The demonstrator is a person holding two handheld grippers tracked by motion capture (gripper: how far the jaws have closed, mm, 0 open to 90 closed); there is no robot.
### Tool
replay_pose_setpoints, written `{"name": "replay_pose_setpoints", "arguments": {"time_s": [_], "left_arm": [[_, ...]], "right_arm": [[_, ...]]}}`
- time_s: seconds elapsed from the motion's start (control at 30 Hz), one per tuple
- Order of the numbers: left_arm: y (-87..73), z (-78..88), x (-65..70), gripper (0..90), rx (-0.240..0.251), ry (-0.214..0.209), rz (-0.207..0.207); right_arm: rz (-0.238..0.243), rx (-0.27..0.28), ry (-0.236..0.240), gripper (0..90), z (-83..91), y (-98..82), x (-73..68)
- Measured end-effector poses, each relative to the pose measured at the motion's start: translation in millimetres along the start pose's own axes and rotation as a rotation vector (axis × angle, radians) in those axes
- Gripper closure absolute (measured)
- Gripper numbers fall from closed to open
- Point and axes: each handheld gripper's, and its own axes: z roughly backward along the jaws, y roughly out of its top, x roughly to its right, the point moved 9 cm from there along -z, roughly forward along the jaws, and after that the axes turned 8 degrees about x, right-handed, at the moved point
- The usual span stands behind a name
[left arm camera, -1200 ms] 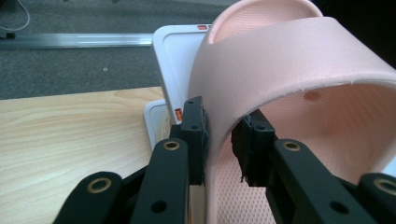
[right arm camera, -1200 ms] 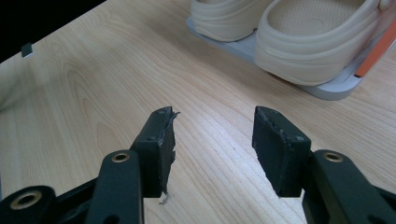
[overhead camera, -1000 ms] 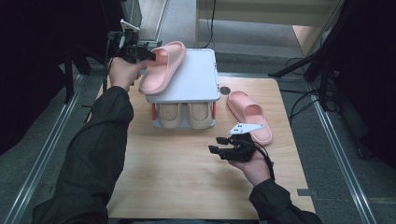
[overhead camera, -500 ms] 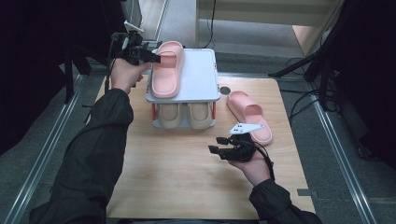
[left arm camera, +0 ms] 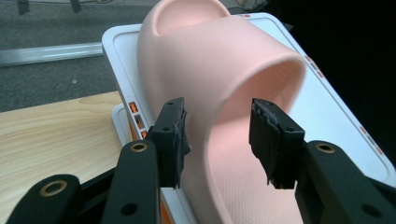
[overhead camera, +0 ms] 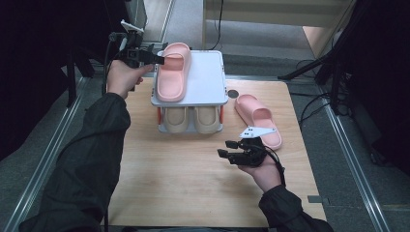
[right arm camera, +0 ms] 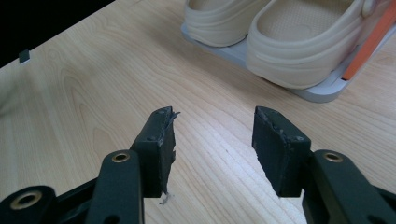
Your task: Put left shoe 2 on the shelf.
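a: progress entry. one soft pink foam slide sandal point(overhead camera: 172, 72) lies flat on the top shelf of the small white two-tier plastic shoe rack point(overhead camera: 212, 77), along its left side, toe toward the far edge. the left gripper point(overhead camera: 155, 58) sits at the sandal's strap; its jaws have just been opening. in the left gripper view the strap edge point(left arm camera: 261, 88) stands between the pads and the right pad looks clear of it, so she reads it as being let go, placement about done.

b: and the other one?

a: the second pink foam slide sandal point(overhead camera: 258, 118) lies on the light wooden tabletop point(overhead camera: 174, 179), just right of the rack, not yet on it. the right gripper point(overhead camera: 231, 149) hovers low over the bare wood in front of the rack, jaws wide with nothing between them. judged roughly half done: one sandal shelved, one left, with free space on the right of the top shelf.

b: counts?

a: pink sandals: two. beige rubber clogs point(overhead camera: 191, 118): two, a pair side by side on the lower shelf. racks: one. grippers: two. a small dark round mark point(overhead camera: 233, 93) on the table by the rack: one.
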Motion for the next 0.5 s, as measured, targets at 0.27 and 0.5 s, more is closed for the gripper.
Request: {"name": "replay_pose_setpoints", "arguments": {"time_s": [0.27, 0.5], "left_arm": [[-14.5, 23.4, -8.7, 51.1, -0.015, -0.008, -0.024], [-39.8, 37.2, -28.1, 49.3, -0.015, -0.012, 0.003]], "right_arm": [[-0.011, 0.015, -0.03, 49.8, 9.6, 2.1, 10.6], [-0.016, 0.027, -0.058, 51.0, 17.1, 2.6, 23.3]]}}
